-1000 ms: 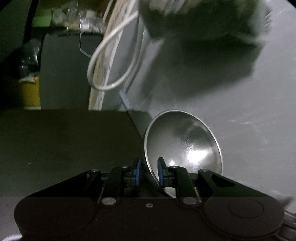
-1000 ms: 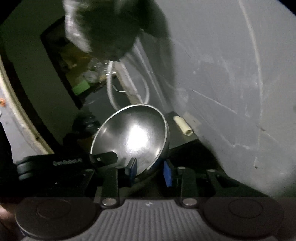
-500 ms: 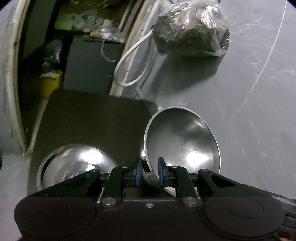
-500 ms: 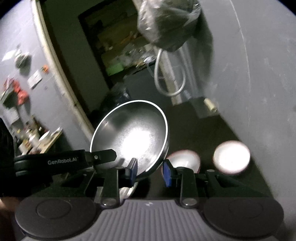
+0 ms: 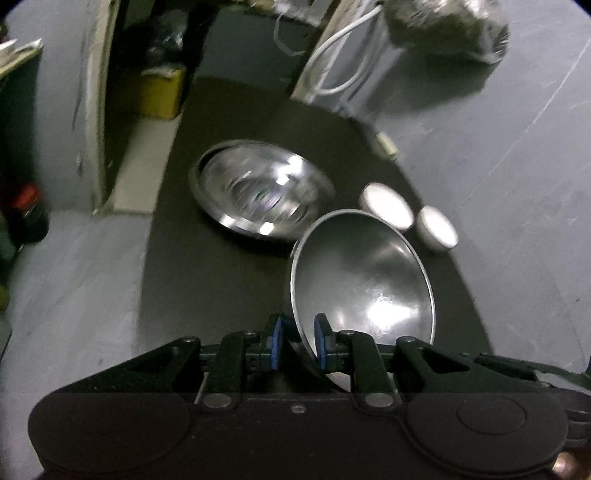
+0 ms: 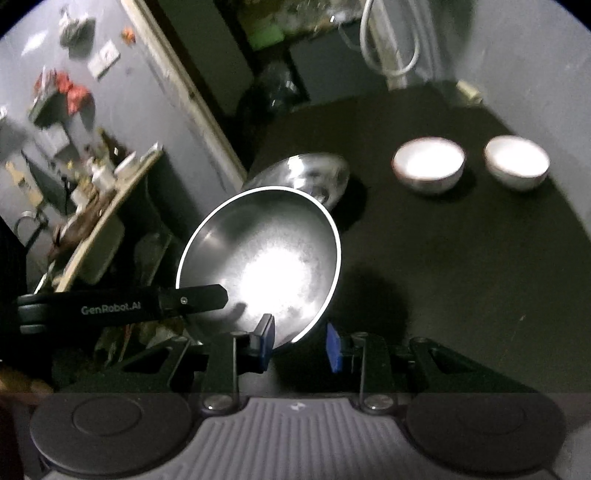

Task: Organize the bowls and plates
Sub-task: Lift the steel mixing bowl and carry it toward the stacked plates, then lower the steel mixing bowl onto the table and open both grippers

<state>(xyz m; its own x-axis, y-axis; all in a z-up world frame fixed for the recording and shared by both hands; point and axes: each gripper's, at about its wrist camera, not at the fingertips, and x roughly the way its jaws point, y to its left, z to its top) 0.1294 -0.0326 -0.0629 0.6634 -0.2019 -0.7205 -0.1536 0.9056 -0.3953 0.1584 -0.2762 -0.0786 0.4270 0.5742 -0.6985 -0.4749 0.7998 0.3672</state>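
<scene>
My left gripper (image 5: 297, 341) is shut on the rim of a steel bowl (image 5: 364, 280), held tilted above the black mat (image 5: 207, 280). The same steel bowl (image 6: 266, 258) shows in the right wrist view, with the left gripper's finger at its left edge. My right gripper (image 6: 300, 345) sits at the bowl's lower rim; its blue pads stand apart, one on each side of the rim. A larger steel plate (image 5: 255, 188) lies on the mat behind; it also shows in the right wrist view (image 6: 314, 173). Two small white bowls (image 6: 428, 168) (image 6: 516, 160) stand at the mat's right.
A grey wall (image 5: 498, 129) runs along the mat's right side, with a plastic bag (image 5: 447, 26) and white cable (image 5: 340, 48) at the far end. A small cream piece (image 6: 469, 90) lies at the mat's far corner. A cluttered shelf (image 6: 92, 192) stands left.
Both cameras have tilted down and back from the wall; the mat, the large steel plate and the two white bowls have come into view. The held bowl stays in the left gripper.
</scene>
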